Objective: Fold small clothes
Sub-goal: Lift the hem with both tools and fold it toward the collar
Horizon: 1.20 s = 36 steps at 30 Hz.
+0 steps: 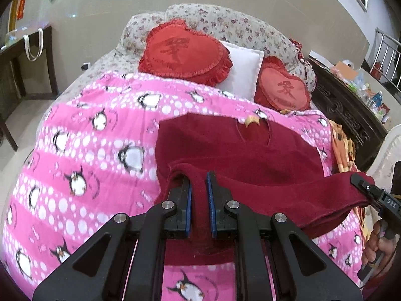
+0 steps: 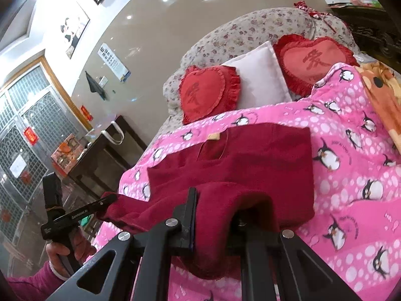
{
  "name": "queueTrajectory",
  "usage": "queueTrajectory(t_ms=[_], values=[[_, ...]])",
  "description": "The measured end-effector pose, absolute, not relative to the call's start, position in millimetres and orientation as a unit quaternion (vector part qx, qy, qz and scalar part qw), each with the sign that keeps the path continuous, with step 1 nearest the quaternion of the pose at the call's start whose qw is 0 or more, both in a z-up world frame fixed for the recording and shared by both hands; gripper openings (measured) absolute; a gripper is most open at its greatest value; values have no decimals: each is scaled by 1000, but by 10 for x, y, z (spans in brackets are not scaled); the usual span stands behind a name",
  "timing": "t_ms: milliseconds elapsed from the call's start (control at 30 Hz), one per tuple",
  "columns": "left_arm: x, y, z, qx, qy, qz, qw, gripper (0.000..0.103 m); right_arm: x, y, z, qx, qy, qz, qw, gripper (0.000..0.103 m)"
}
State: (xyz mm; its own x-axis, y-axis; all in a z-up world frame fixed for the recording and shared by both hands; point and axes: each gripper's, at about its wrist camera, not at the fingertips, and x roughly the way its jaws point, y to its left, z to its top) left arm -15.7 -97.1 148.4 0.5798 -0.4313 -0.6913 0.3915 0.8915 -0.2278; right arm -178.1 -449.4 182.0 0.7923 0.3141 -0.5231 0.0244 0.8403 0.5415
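Note:
A dark red garment [image 1: 233,150] lies on the pink penguin blanket [image 1: 82,150], its far part flat with a small yellow neck label [image 1: 252,121]. My left gripper [image 1: 199,188] is shut on the garment's near edge, lifted off the blanket. My right gripper [image 1: 363,185] is shut on the same edge further right. In the right wrist view the garment [image 2: 250,160] drapes over my right gripper [image 2: 218,215], hiding its right finger. The left gripper [image 2: 105,203] holds the edge at the left.
Two red heart cushions [image 1: 185,50] and a white pillow [image 1: 244,70] lie at the bed's head. A dark wooden table [image 1: 15,57] stands left of the bed. A carved dark cabinet [image 1: 351,110] stands right. An orange blanket [image 2: 383,92] lies at the bed's right side.

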Motion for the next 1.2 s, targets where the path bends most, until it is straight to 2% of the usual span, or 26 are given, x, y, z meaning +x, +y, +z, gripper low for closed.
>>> queueTrajectory(t_ms=[767,1200], values=[[686,-1447,1388,-7,393,-200,897,9,-879,-4826,1756,258,326,42,909,11],[1018,-1571,1093,9,413,-182,892,9,-373,-5042,1334,259,373,26,890,11]])
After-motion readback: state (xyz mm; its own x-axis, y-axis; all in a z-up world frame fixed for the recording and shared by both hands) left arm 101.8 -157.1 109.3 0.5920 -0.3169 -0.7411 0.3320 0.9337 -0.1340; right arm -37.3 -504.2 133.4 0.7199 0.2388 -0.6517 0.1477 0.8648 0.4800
